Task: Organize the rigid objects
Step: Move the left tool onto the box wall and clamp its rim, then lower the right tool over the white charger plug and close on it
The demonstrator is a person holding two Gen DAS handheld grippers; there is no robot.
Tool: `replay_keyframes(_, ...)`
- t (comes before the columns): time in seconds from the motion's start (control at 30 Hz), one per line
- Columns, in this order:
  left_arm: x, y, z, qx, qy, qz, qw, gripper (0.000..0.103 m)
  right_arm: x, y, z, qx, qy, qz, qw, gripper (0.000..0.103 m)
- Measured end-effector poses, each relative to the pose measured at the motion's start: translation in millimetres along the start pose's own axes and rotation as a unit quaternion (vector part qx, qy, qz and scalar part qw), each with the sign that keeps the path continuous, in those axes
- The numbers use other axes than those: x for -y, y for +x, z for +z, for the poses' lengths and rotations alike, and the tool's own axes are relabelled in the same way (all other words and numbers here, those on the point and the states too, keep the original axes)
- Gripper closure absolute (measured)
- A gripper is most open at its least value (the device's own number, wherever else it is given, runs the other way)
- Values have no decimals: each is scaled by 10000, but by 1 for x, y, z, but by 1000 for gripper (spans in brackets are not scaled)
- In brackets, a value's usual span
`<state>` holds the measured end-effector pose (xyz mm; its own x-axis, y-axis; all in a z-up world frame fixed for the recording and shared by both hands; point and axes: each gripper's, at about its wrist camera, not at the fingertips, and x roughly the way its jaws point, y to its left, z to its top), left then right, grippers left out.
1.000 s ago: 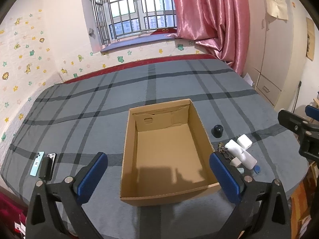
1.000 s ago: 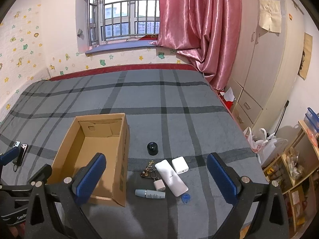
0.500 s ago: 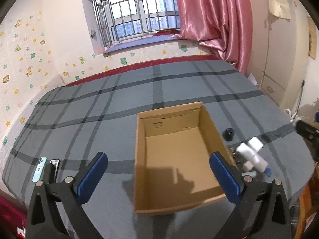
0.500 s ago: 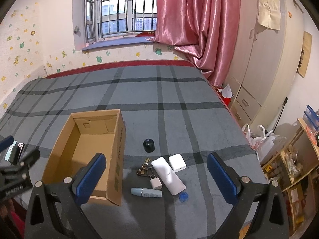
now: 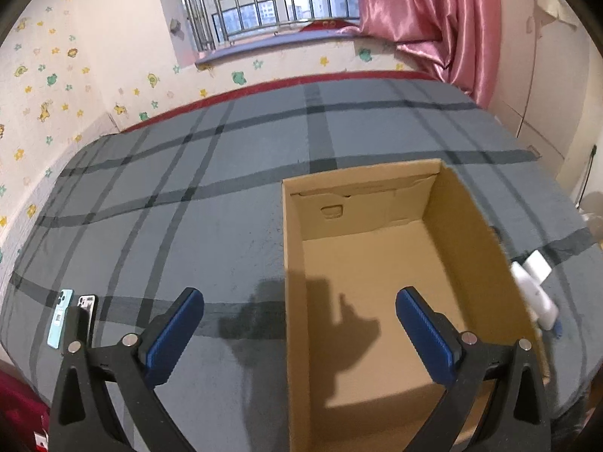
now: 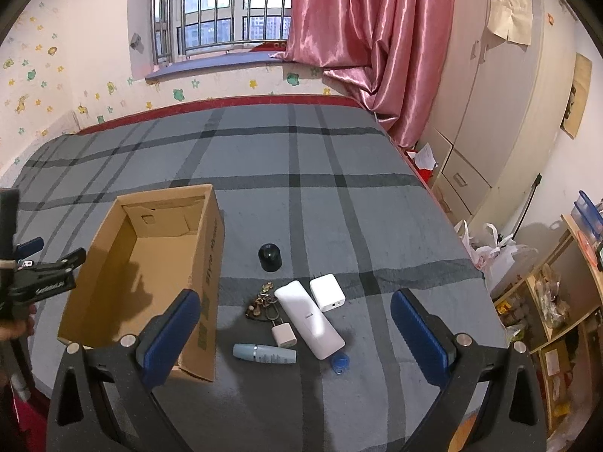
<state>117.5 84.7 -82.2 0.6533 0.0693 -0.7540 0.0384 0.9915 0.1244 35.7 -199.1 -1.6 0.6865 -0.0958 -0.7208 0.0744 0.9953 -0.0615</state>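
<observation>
over the last second the left gripper [image 5: 299, 333] has been swung leftward: the cardboard box [image 5: 380, 263], centred between its fingers a second ago, is now seen under the right finger only, and the two phones [image 5: 73, 316] at the near left edge of the bed are seen closer. the right gripper [image 6: 296, 333] has been brought lower and nearer over the small items. both sets of fingers are spread wide and nothing is held. the box is seen empty, so the sorting is judged not yet begun; a first pick on the right is judged likely.

the items are laid just right of the box: a black cap [image 6: 270, 257] farthest, a key bunch [image 6: 260, 303], a long white device [image 6: 309, 318] touching a white square adapter [image 6: 327, 292], a small white plug [image 6: 283, 334], a pale blue tube [image 6: 264, 353] and a blue lid [image 6: 340, 362] nearest.

surface: a bed under a grey plaid blanket [image 6: 339, 203], soft, so objects may be pressed in on contact. room: barred window, pink curtain [image 6: 361, 37], star-stickered wall, wardrobe at right.
</observation>
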Motion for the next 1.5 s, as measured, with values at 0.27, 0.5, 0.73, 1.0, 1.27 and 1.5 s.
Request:
replay_keyframes(0.27,-13,56,1,-313,-186,-141,9992,0,1,9,-3,-111,-13,-25,9999,0)
replay_keyframes(0.5,-13,83,2,-573,-92,-197,9981,1,-1,15,-3,-194,-41,-25,9998,0)
replay_keyframes(0.73,-6,98,1,-967,147,-452,9942,46,-5,21,-4,-251,-69,6,9997,0)
replay_keyframes(1.0,-3,109,0,-1074,213,-240,9937,85,-6,24,-5,-269,-102,5,9996,0)
replay_keyframes(1.27,-7,112,1,-1091,170,-281,9935,86,-1,35,-5,-336,-147,-68,9993,0)
replay_keyframes(1.5,-8,113,0,-1048,171,-261,9940,86,9,67,-5,-519,-383,-38,9979,0)
